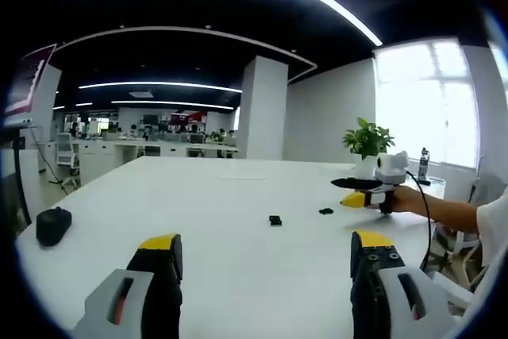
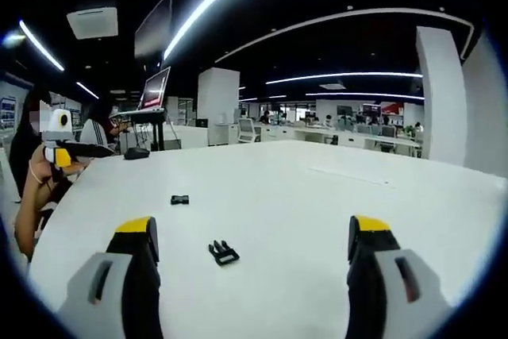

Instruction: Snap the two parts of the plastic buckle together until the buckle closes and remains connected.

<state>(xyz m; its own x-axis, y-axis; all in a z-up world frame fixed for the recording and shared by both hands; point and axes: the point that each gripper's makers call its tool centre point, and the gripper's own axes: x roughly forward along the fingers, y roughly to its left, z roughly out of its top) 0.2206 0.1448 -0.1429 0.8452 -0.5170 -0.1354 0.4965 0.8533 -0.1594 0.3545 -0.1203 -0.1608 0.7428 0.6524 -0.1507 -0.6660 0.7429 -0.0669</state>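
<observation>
Mouse point(image 1: 53, 225), plant point(image 1: 367, 139) — tabletop edges

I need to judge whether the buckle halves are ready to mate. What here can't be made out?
- Left gripper view: both buckle parts, and, are too small to tell pronged from socket.
- Right gripper view: the far buckle part is too small for detail; the near part shows prongs, but its facing is unclear.

- My left gripper view looks low across the tabletop point(image 1: 238, 196) from one edge, toward the far window side.
- My right gripper view faces back from the opposite edge.
- Both share the tabletop's middle, where two buckle parts point(image 1: 275, 220) lie apart.
</observation>
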